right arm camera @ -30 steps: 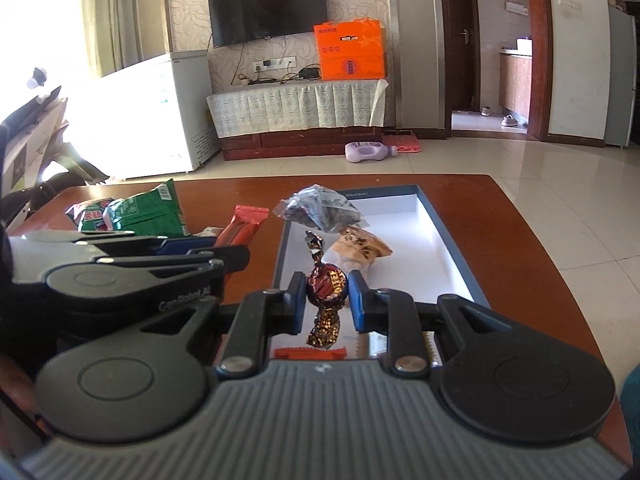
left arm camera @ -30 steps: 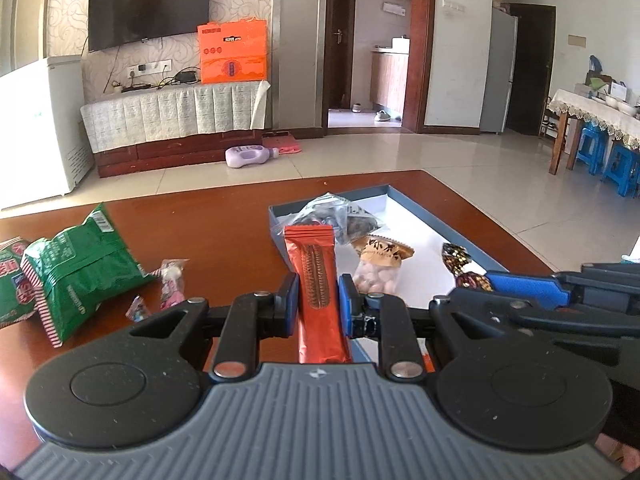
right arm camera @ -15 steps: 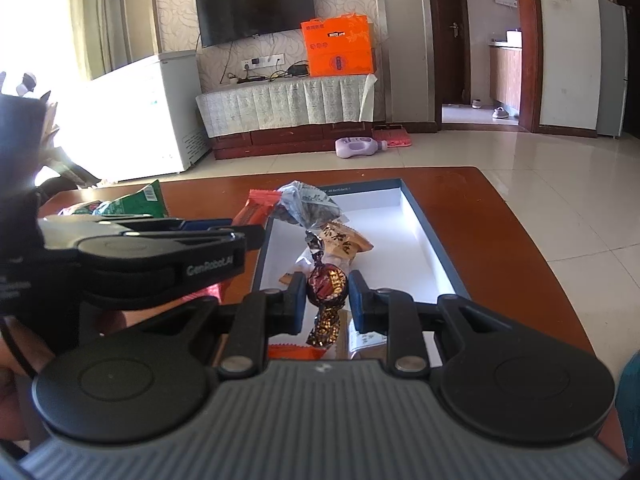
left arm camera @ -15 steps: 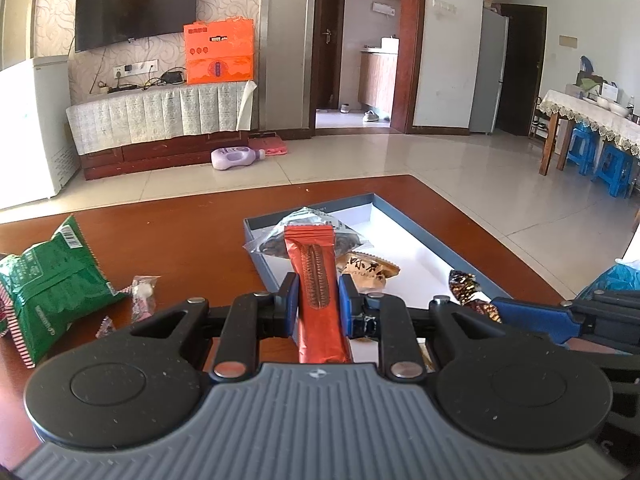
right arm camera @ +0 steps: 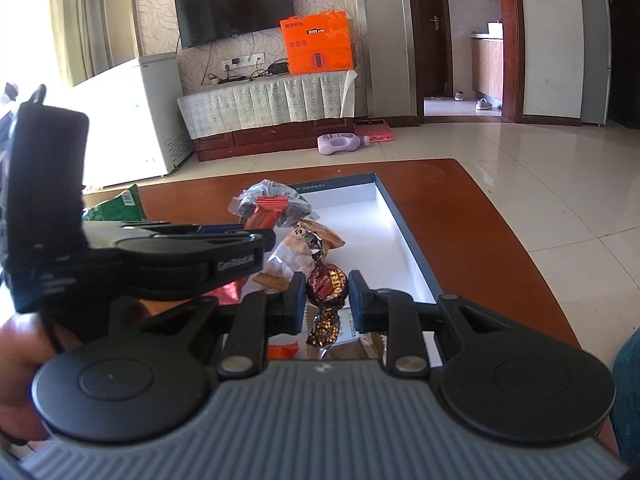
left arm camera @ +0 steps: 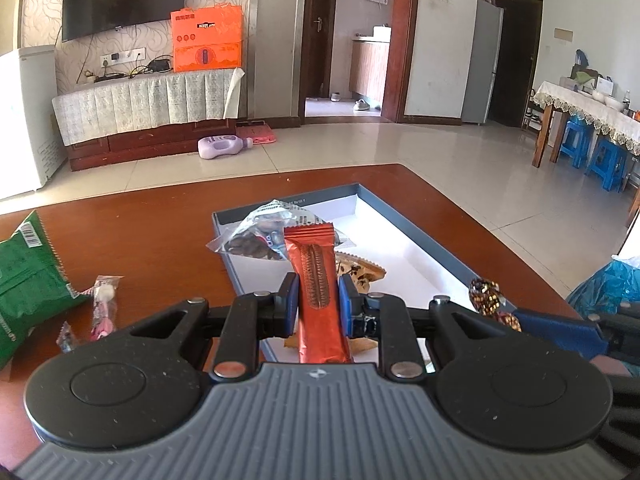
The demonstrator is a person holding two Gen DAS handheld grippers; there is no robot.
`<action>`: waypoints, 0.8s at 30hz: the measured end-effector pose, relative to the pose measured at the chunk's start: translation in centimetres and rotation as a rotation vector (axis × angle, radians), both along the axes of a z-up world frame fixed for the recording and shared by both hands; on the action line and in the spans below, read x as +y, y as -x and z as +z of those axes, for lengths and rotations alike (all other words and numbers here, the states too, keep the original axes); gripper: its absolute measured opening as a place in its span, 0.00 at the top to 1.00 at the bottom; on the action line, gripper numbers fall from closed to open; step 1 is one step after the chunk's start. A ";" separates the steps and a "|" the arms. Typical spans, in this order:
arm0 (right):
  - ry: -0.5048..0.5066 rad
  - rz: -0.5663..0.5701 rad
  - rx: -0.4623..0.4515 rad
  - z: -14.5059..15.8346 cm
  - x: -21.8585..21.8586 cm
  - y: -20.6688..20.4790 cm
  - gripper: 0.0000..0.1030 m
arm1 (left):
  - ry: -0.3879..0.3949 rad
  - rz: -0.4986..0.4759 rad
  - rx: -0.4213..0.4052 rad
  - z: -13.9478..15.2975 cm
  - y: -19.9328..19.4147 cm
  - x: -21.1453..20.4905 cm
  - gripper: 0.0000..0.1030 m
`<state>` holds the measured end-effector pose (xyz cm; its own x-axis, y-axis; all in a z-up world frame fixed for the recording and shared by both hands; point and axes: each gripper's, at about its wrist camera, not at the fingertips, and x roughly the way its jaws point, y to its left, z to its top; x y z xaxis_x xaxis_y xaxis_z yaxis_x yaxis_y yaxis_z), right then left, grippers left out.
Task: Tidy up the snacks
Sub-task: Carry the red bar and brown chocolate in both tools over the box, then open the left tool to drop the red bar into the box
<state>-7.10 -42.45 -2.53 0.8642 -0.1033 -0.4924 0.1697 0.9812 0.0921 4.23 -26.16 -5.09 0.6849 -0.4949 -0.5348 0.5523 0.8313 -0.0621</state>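
My left gripper [left arm camera: 318,298] is shut on an orange-red snack bar [left arm camera: 316,280], held upright over the near end of the blue-rimmed white tray [left arm camera: 404,224]. My right gripper [right arm camera: 326,294] is shut on a brown foil-wrapped candy [right arm camera: 326,282], held over the tray [right arm camera: 404,240]; the candy also shows at the right in the left wrist view [left arm camera: 486,294]. In the tray lie a clear bag of dark snacks [left arm camera: 260,236], a tan peanut packet [left arm camera: 360,274] and other small packets [right arm camera: 290,262].
On the brown wooden table [left arm camera: 152,232], left of the tray, lie a green snack bag [left arm camera: 24,276] and small pink wrapped candies [left arm camera: 102,306]. The left gripper body [right arm camera: 160,256] sits close at the right gripper's left. The table's right edge [right arm camera: 520,240] is near.
Both grippers have moved forward and rightward over the tray with their snacks still held. The green bag has slid toward the left edge of the left view.
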 end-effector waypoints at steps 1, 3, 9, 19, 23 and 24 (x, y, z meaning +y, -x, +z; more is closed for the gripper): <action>0.000 -0.001 0.001 0.0 0.0 0.0 0.75 | 0.002 -0.001 0.001 -0.1 -0.2 -0.1 0.76; -0.001 -0.002 0.003 0.0 0.0 -0.1 0.75 | 0.008 -0.002 0.005 -0.3 -0.5 -0.4 0.76; 0.000 -0.002 0.012 -0.1 -0.1 0.1 0.75 | 0.004 -0.008 0.018 -1.3 -1.5 -1.8 0.76; -0.001 0.002 0.029 -0.1 -0.1 -0.8 0.75 | -0.001 -0.035 0.039 -2.2 -2.5 -3.4 0.75; -0.002 0.000 0.030 -0.1 -0.2 -0.9 0.75 | -0.002 -0.050 0.039 -2.2 -2.3 -3.4 0.74; -0.002 -0.001 0.031 -0.2 -0.2 -0.9 0.75 | -0.001 -0.052 0.039 -2.3 -2.3 -3.4 0.74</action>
<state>-6.16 -42.64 -2.69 0.8485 -0.1026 -0.5191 0.1731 0.9809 0.0891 6.55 -29.55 -7.37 0.6366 -0.5287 -0.5614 0.5921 0.8015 -0.0834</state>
